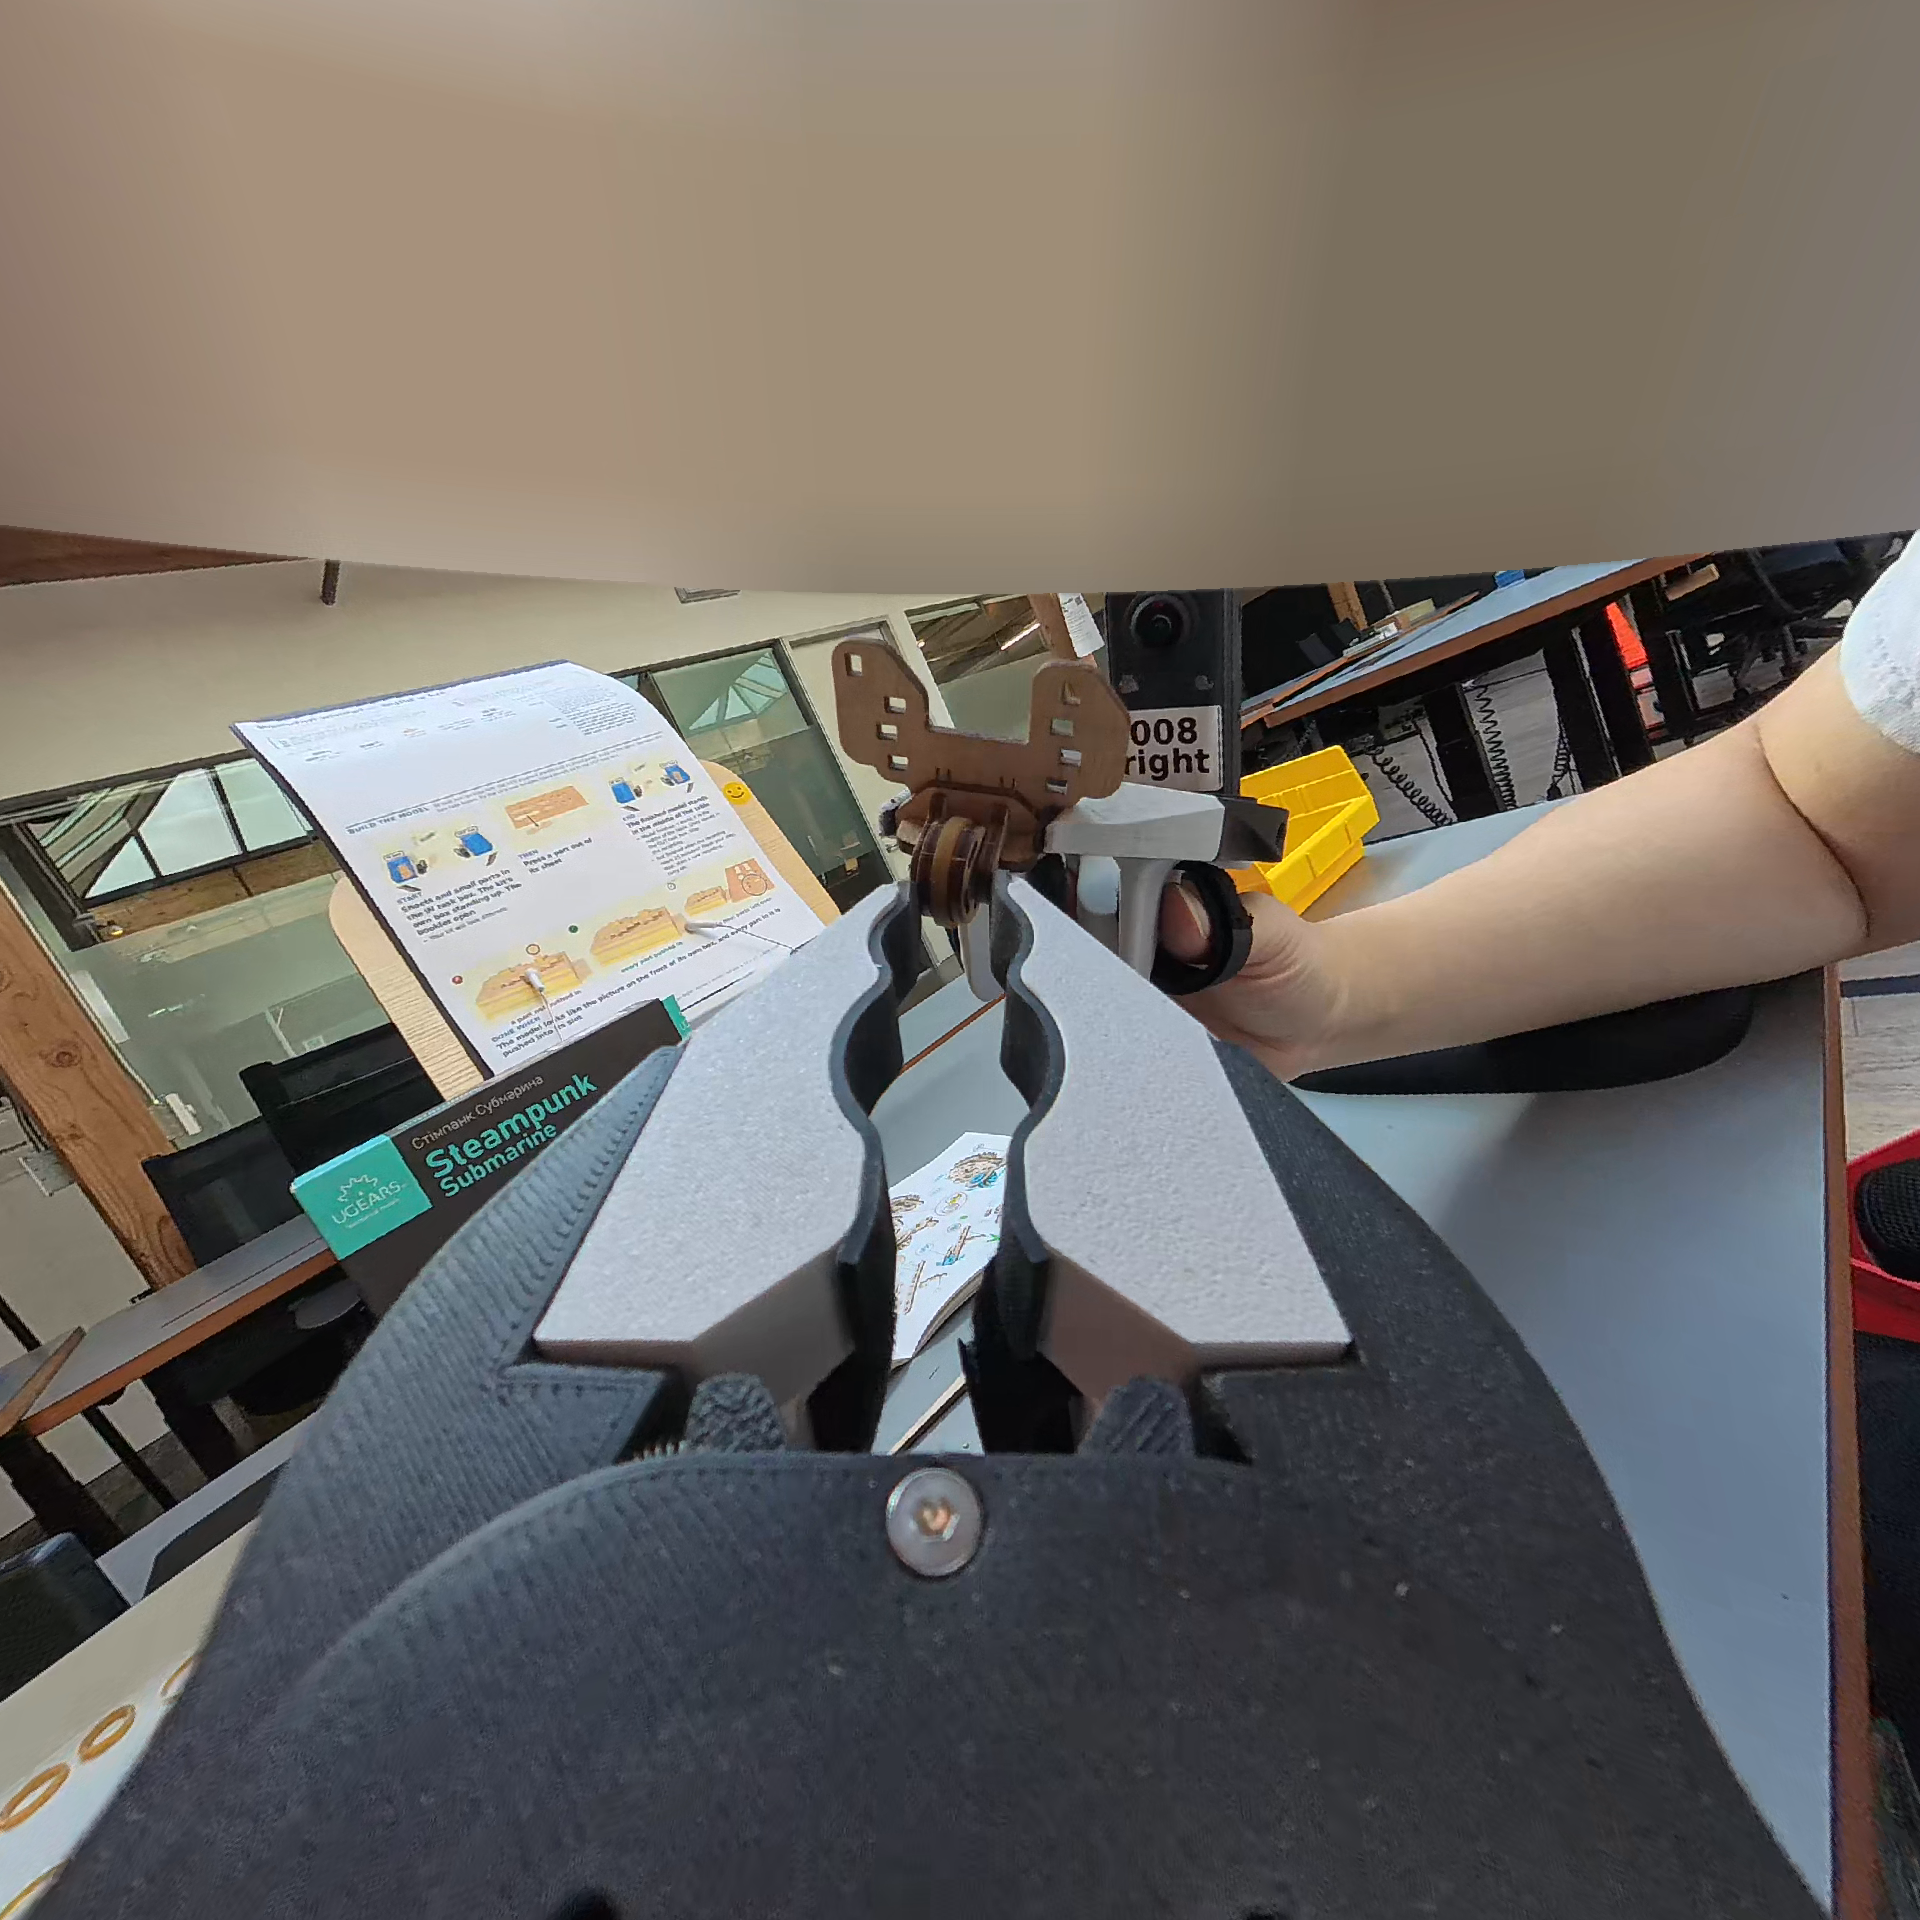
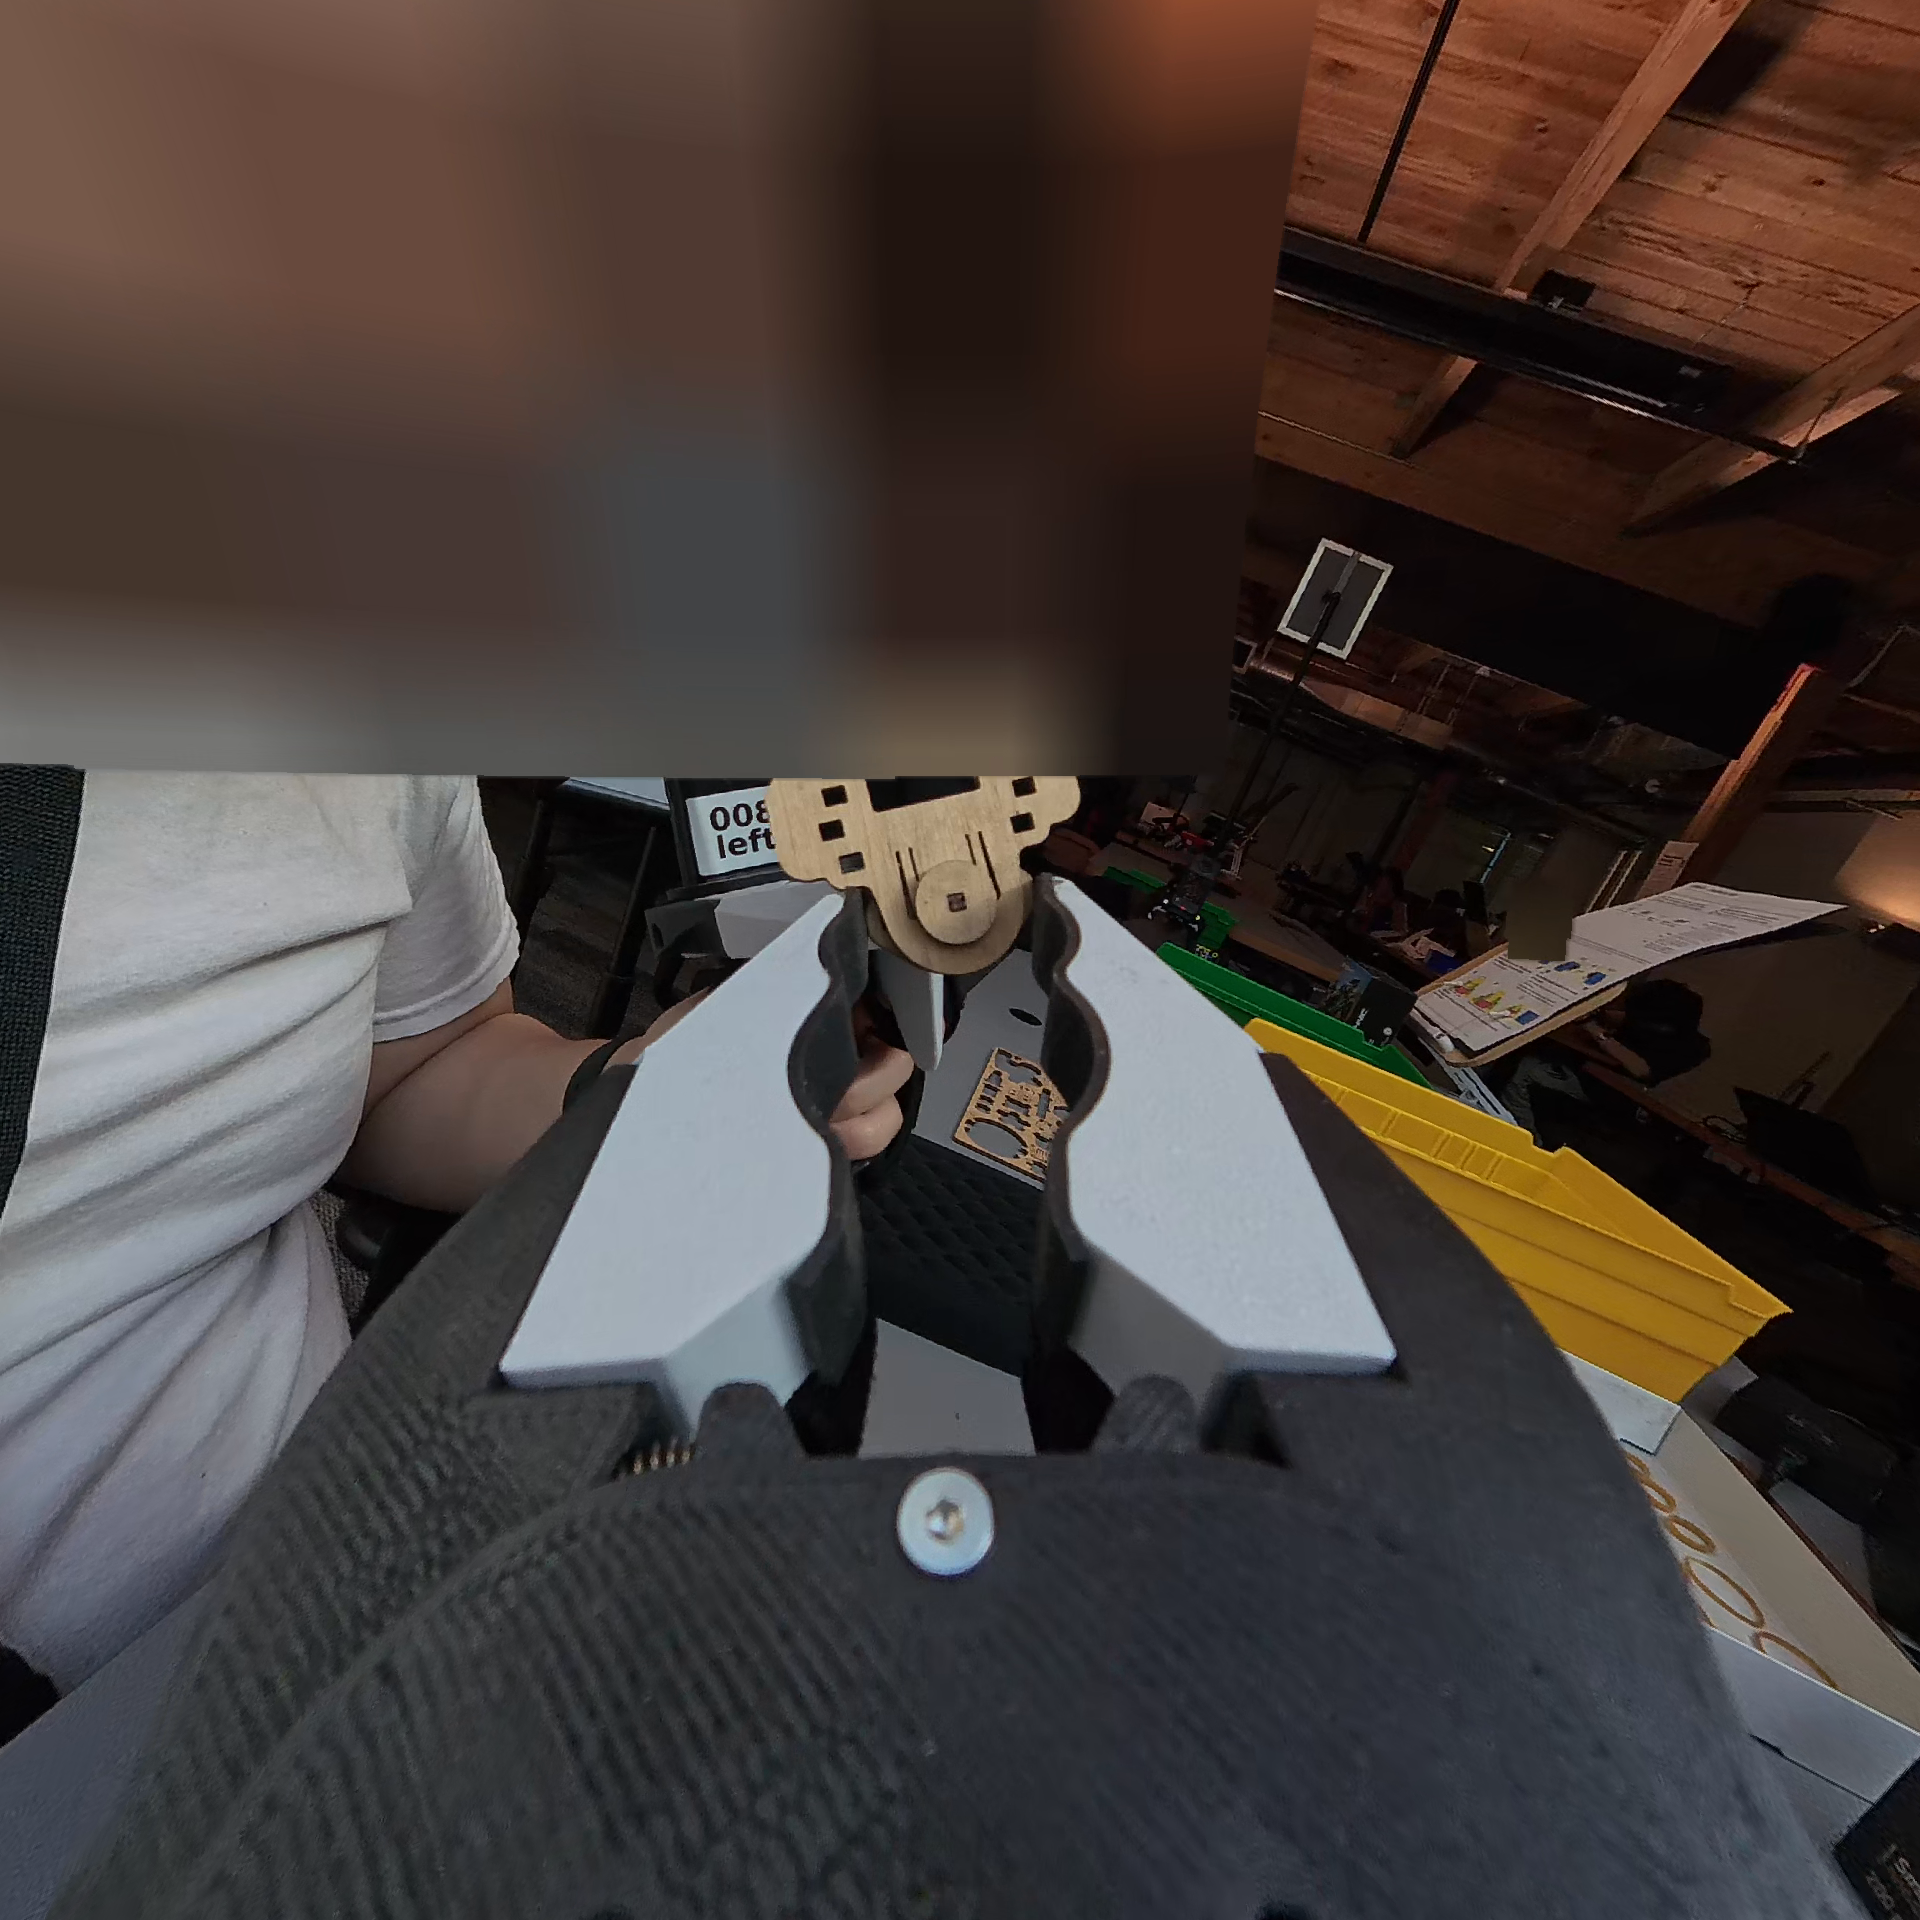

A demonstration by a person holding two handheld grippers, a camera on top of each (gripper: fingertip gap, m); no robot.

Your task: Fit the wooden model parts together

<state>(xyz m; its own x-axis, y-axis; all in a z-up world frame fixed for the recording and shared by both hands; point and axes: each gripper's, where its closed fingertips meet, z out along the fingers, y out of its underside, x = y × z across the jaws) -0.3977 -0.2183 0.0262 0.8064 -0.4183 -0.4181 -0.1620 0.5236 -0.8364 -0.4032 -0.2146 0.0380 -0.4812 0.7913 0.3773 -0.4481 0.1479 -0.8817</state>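
A wooden model (image 1: 977, 743), a butterfly-shaped plate with square slots on a small base with a stack of round discs (image 1: 948, 871), is held up above the grey table (image 1: 1558, 1247). My left gripper (image 1: 951, 904) is shut on the disc stack from below. My right gripper (image 2: 940, 909) is shut on the same model's round base (image 2: 951, 902), under the slotted plate (image 2: 914, 831). One right gripper finger (image 1: 1132, 826) shows at the model's right in the left wrist view. One left gripper finger (image 2: 914, 1003) shows just below the model in the right wrist view.
An instruction sheet (image 1: 540, 852) stands on a wooden holder behind a dark kit box (image 1: 468, 1153). A booklet (image 1: 945, 1236) and a wooden part sheet (image 2: 1013, 1117) lie on the table. A yellow bin (image 2: 1507, 1195) and a green bin (image 2: 1205, 966) stand nearby. The person's forearm (image 1: 1558, 894) reaches in from the right. Less than 4 cm separates the two grippers' tips.
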